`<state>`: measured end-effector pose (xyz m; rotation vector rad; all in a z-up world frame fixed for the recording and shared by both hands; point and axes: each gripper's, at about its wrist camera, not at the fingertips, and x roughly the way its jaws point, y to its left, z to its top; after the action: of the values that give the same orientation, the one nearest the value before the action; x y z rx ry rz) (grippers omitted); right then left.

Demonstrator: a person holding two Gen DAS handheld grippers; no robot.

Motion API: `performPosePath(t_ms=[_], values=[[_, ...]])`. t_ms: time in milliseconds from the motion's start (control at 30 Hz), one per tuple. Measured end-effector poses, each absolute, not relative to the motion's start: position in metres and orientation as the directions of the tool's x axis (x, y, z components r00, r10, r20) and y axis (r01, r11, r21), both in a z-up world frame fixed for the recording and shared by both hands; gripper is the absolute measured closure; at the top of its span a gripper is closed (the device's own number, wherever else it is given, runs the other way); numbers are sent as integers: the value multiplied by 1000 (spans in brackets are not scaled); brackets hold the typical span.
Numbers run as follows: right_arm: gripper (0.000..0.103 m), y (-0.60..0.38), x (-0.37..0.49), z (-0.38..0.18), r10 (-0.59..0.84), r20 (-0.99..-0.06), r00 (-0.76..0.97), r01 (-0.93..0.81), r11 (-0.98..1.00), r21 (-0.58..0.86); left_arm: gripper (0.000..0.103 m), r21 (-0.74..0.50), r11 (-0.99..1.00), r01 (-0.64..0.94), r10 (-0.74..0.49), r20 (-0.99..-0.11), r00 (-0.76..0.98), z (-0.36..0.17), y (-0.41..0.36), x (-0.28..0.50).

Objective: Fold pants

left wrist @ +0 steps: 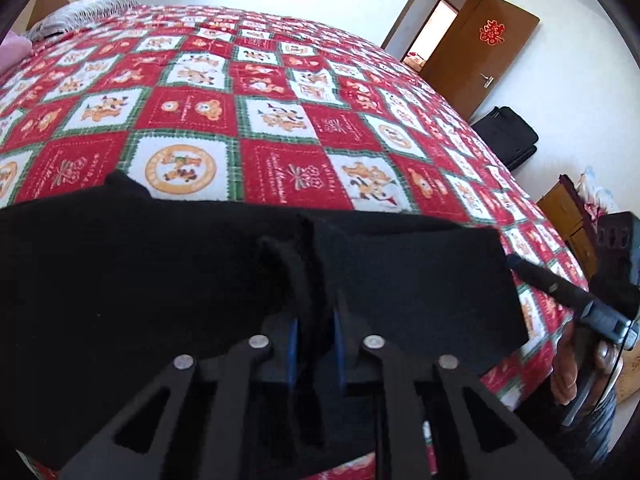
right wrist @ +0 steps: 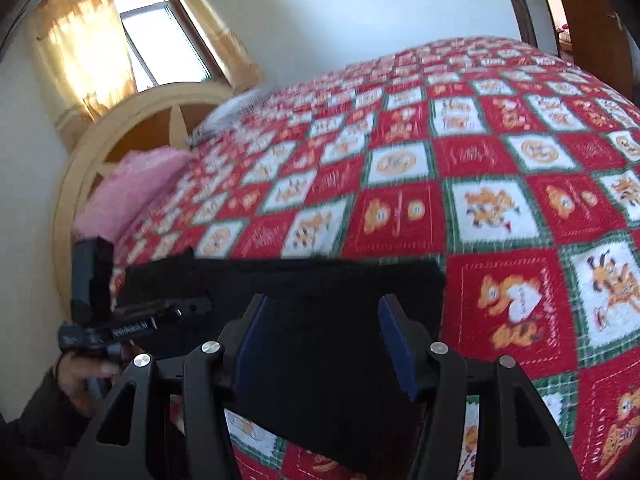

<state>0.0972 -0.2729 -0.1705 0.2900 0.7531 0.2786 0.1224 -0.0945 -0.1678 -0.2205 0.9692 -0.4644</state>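
Note:
The black pants lie folded into a wide band across the near edge of the bed. In the left wrist view my left gripper is shut on a raised fold of the pants. In the right wrist view my right gripper is open, its blue-padded fingers spread above the pants near their right end. The right gripper also shows at the right edge of the left wrist view, and the left gripper at the left of the right wrist view.
The bed has a red, white and green checked quilt. A pink pillow and a round wooden headboard are at its head. A brown door, a black bag and a wooden cabinet stand past the far side.

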Motion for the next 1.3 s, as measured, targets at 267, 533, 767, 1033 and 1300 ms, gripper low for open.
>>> performPosePath(t_ms=[267, 533, 767, 1033, 1300], values=[[44, -257, 98, -188, 303, -680, 668, -171, 951, 256, 66, -314, 894, 319, -443, -716, 539, -149, -79, 114], [44, -258, 89, -169, 331, -557, 761, -208, 939, 274, 37, -99, 985, 139, -169, -675, 718, -122, 57, 110], [43, -238, 83, -171, 323, -540, 777, -252, 946, 204, 39, -183, 977, -106, -56, -707, 705, -161, 183, 106], [43, -208, 75, -185, 304, -576, 758, -314, 946, 85, 39, -346, 934, -91, -171, -654, 737, -195, 197, 99], [43, -199, 69, -187, 331, -573, 750, -356, 932, 72, 40, -330, 939, -94, -162, -669, 725, -194, 199, 99]])
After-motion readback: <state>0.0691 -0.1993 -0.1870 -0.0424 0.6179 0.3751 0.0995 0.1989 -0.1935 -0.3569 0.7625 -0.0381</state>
